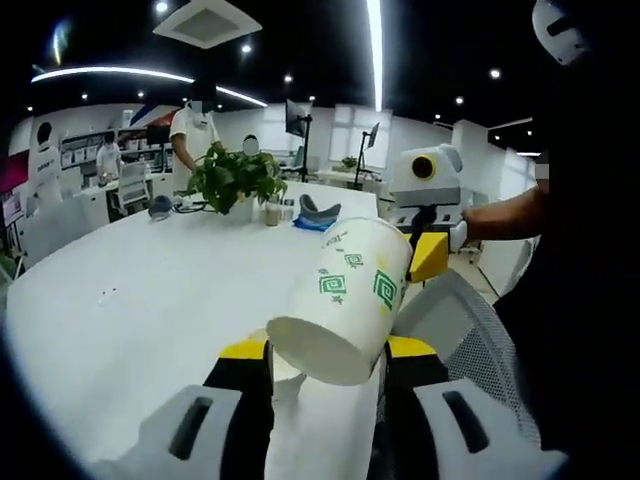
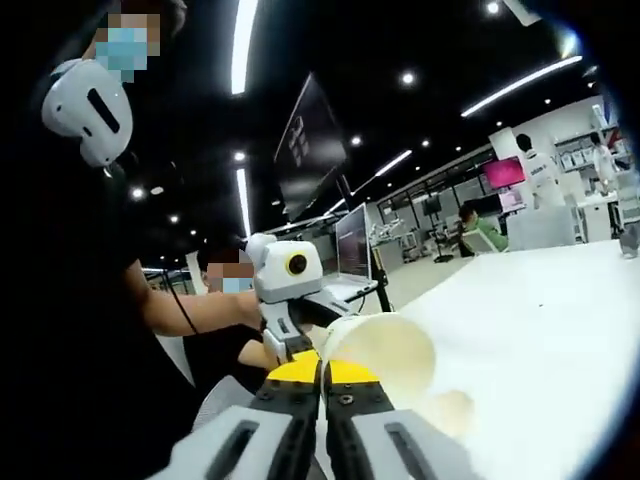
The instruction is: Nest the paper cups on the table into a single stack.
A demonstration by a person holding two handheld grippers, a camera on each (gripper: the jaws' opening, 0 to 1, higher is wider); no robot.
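Note:
A white paper cup with green marks [image 1: 345,295] hangs tilted over the table, its base turned toward the left gripper view. My right gripper [image 1: 428,255] comes in from the right and is shut on its rim. In the right gripper view that cup [image 2: 385,350] shows its open mouth, with my right gripper [image 2: 322,372] pinching the near rim. A second paper cup [image 1: 290,378] sits low between the jaws of my left gripper [image 1: 328,350], which are closed in on it. Its inside [image 2: 450,410] shows just beneath the first cup. The left gripper [image 2: 292,340] is behind the cups.
The white table [image 1: 150,290] is long, with a potted plant [image 1: 235,180] and small items at its far end. A grey mesh chair [image 1: 470,330] stands at the right edge. People stand in the background, and the person holding the grippers [image 2: 90,330] is close by.

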